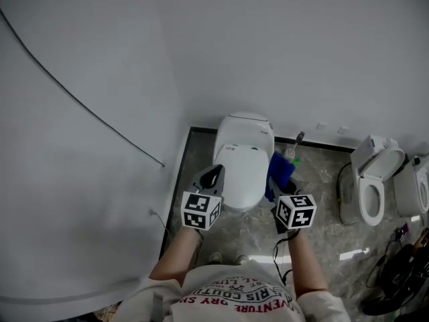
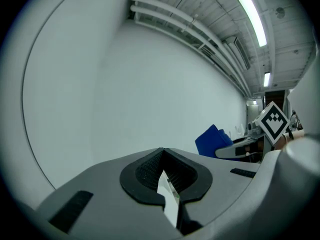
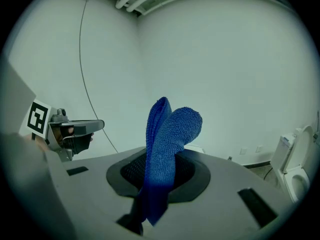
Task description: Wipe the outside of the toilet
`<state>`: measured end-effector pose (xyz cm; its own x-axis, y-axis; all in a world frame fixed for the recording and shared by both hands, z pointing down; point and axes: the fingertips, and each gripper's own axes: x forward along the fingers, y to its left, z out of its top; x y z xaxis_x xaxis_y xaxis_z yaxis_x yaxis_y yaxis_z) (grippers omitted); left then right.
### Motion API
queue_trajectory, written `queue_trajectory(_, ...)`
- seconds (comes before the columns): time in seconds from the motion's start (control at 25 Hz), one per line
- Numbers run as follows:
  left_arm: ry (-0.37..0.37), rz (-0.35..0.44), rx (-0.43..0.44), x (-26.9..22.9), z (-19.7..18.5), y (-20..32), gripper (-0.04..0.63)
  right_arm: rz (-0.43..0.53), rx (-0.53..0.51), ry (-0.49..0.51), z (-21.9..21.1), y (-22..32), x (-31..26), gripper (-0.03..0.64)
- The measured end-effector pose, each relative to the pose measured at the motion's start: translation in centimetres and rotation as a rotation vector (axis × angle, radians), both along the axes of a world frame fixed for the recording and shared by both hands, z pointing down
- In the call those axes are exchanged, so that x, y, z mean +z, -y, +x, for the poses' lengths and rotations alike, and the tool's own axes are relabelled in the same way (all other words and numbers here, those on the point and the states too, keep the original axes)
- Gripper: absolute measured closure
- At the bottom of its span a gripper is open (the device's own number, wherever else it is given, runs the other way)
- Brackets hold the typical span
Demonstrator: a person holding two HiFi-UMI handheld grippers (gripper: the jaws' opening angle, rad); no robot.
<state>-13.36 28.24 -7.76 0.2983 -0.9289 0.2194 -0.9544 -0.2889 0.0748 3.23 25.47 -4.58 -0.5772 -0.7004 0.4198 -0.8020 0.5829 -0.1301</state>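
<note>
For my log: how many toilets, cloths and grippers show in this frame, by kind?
Toilets: 3 (lid-closed toilet, open toilet, edge toilet cut off at right)
Cloths: 1 (blue cloth)
Grippers: 2 (left gripper, right gripper)
Total: 6

Test room: several toilets (image 1: 242, 159), bare white walls (image 1: 100, 59).

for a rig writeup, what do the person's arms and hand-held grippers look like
The left hand-held gripper and right hand-held gripper are grey with black jaw linings; each carries a white cube of black square markers. A thin dark cable hangs below the right one. The T-shirt is pale, short-sleeved, with red lettering.
</note>
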Motion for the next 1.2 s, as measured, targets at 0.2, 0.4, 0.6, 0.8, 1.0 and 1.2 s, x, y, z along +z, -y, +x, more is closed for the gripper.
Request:
queue_trajectory(0.2, -0.008, 0.097, 0.004, -7.1, -0.3, -1.7, 0.589, 0.083, 0.024, 0.013, 0.8, -1.6, -5.3, 0.541)
queue_trajectory(0.4, 0.007, 0.187, 0.015, -11.9, -0.7, -2.4, 0.589, 0.156, 0.014, 0.030, 0.4, -2.4, -9.5, 0.541)
queue_trajectory(0.6, -0.037, 0.215, 0.030, -13.2, 0.1, -3.1, 0.589, 0.253, 0.006, 0.022, 0.8, -3.0, -11.9, 0.541)
queue_trajectory(0.8, -0.017, 0.192, 0.028, -12.1, 0.2, -2.9, 0.589, 0.260, 0.014, 0.022, 0.9, -2.6, -11.8, 0.541)
queue_trajectory(1.0, -0.009, 0.166, 0.030, -11.1, 0.4, -2.1, 0.589, 0.245, 0.018, 0.037, 0.7, -1.8, -11.6, 0.541)
queue_trajectory(1.2, 0.009, 0.147, 0.027, -10.1, 0.3, -2.4, 0.589, 0.222, 0.029, 0.083, 0.6, -2.3, -11.7, 0.541)
